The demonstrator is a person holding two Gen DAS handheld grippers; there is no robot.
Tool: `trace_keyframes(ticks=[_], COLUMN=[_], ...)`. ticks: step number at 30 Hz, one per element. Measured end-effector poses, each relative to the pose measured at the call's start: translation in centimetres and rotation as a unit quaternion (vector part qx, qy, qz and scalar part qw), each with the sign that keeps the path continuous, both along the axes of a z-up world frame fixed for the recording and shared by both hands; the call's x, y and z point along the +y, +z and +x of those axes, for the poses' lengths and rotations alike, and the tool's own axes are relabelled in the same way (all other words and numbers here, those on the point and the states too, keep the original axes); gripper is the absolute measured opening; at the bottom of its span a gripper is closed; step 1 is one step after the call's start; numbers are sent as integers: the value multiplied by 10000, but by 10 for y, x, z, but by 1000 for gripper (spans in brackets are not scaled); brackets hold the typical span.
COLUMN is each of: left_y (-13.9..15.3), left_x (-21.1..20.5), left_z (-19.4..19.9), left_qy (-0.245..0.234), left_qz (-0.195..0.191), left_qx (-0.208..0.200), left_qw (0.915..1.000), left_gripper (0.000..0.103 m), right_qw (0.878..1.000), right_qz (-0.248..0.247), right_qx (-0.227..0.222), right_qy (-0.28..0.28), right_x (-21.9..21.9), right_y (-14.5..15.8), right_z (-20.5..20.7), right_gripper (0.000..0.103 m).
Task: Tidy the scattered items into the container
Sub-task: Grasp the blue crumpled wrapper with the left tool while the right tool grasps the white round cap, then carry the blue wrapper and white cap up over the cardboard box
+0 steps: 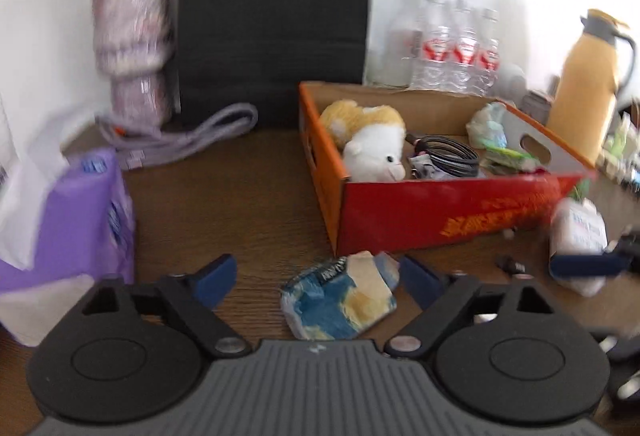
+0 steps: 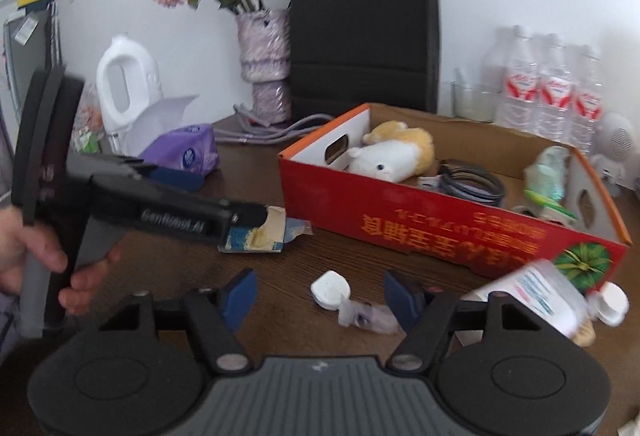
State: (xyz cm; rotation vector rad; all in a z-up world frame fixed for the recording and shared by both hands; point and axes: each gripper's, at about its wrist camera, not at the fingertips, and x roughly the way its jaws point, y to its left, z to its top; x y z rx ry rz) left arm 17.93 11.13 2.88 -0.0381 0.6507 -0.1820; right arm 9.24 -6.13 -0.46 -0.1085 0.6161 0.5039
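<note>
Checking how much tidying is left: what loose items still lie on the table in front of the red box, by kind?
Crumpled blue-and-yellow packet: 1
White bottle lying on its side: 1
White wad with clear wrapper: 1
Total: 3

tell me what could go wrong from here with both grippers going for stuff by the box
1. The left gripper straddles the crumpled blue-and-yellow wrapper, open; flat and crinkly, it may slip out on closing.
2. The right gripper brackets a small white cap near a toppled white bottle; it could nudge the bottle.
3. The red cardboard box wall is close, so a low lift could clip it.
</note>
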Motion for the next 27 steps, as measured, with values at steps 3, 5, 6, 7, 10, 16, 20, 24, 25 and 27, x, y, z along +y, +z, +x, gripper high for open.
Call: trace_keyframes(ticks=[3,5,6,7,10,16,20,24,25,27], left_y=[-10,-16,-17,-17,-16,-12,5,25,29,34], left_x=[8,8,8,8,8,0,-3,-18,-24,-35], left_z=[7,7,7,6,3,-8,-34,-69,-78,-95], left_qy=[64,45,-4,-39,-64,100,146,141,151,102], left_qz=[-260,-196,-184,-205,-287,-154,-267,-263,-268,-303], left_qx=[170,231,240,232,147,121,-72,-361,-434,-586], left_qw=[9995,9995,9995,9995,9995,9998,9995,9989,9986,9978], left_gripper=[69,56,43,37,27,11,11,11,11,11], right_qw=[9999,9998,9998,9997,9992,9994,9984,9877,9838,9765], right_qz=[-109,-126,-152,-184,-151,-20,549,1496,1705,2030], right_qx=[42,50,71,127,349,265,-88,-116,-78,34], right_qy=[66,117,129,121,143,206,60,-448,-556,-723], right_x=[10,12,12,13,12,13,-1,-44,-56,-77], right_y=[-11,-17,-20,-22,-30,-28,0,24,26,25], right_z=[13,20,24,27,34,29,12,-7,-13,-27], right_gripper=[61,60,59,52,32,27,27,27,27,27])
